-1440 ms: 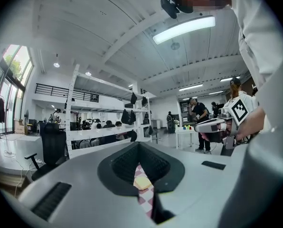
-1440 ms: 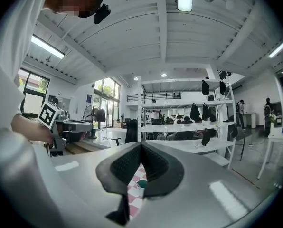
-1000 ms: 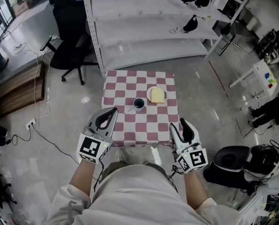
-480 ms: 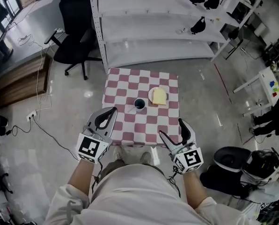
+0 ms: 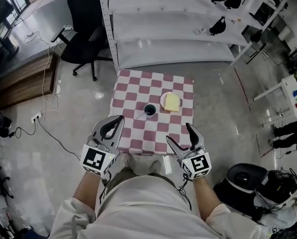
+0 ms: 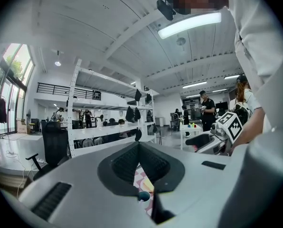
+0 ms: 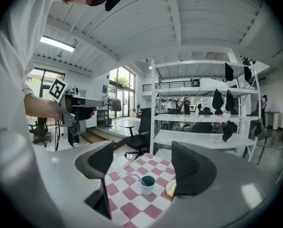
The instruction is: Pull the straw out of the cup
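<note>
A white cup [image 5: 149, 110] with a pale straw [image 5: 140, 116] leaning out to its left stands mid-table on the red-and-white checked cloth [image 5: 131, 91]. Both grippers hover short of the table's near edge, well apart from the cup. My left gripper [image 5: 119, 119] is shut with nothing in it. My right gripper [image 5: 179, 134] stands open and empty. In the right gripper view the cup [image 7: 147, 184] and straw [image 7: 133, 176] show between the spread jaws of the right gripper [image 7: 145, 164], far ahead. In the left gripper view the closed left gripper [image 6: 139, 146] hides most of the cup [image 6: 143, 196].
A plate with a yellow slab [image 5: 171, 102] lies right of the cup. Behind the table stands a white shelf rack [image 5: 178, 29], with a black office chair [image 5: 83, 46] to its left. A black bag [image 5: 243, 176] and cables lie on the floor.
My right gripper's jaws have spread from nearly closed to wide open, and it has sunk and drifted left. The left gripper has stayed shut and in place.
</note>
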Action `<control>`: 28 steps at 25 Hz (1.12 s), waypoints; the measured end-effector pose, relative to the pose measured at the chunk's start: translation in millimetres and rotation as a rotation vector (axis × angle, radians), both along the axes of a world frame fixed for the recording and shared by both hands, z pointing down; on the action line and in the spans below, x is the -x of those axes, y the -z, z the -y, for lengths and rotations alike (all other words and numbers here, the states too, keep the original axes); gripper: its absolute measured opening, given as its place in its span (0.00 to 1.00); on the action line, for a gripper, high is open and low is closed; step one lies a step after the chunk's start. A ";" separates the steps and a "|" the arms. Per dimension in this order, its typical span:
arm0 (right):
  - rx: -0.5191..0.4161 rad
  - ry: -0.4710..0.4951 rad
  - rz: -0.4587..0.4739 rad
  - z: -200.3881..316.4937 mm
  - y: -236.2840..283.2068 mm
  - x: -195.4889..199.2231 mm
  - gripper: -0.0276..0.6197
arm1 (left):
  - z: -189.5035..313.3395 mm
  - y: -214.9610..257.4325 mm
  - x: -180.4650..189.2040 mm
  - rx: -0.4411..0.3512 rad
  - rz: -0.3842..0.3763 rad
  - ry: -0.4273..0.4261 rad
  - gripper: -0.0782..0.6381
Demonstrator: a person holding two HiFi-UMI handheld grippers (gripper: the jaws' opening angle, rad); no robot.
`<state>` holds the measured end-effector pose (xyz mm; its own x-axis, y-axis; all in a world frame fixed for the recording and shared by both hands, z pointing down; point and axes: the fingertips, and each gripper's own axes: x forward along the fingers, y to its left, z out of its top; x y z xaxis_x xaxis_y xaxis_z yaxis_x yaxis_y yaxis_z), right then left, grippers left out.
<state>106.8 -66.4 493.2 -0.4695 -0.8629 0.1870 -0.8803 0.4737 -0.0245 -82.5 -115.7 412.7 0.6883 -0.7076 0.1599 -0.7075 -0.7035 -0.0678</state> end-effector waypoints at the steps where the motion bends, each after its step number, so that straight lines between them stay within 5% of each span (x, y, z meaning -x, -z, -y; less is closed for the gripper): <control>1: 0.008 0.006 -0.004 3.8 -6.5 1.4 0.65 | -0.2 0.3 -0.1 -0.001 0.001 0.002 0.11; 19: 0.191 0.085 -0.096 70.9 -144.7 21.7 0.65 | -2.9 -7.9 11.7 0.033 0.047 0.026 0.11; 28: 0.278 0.130 -0.141 91.9 -207.1 36.3 0.65 | -6.1 -22.0 18.3 0.121 0.044 0.064 0.11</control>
<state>70.5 -158.2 700.3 -0.5248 -0.7045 0.4777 -0.8172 0.5741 -0.0511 -100.8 -109.7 434.8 0.6327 -0.7237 0.2756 -0.7495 -0.6618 -0.0175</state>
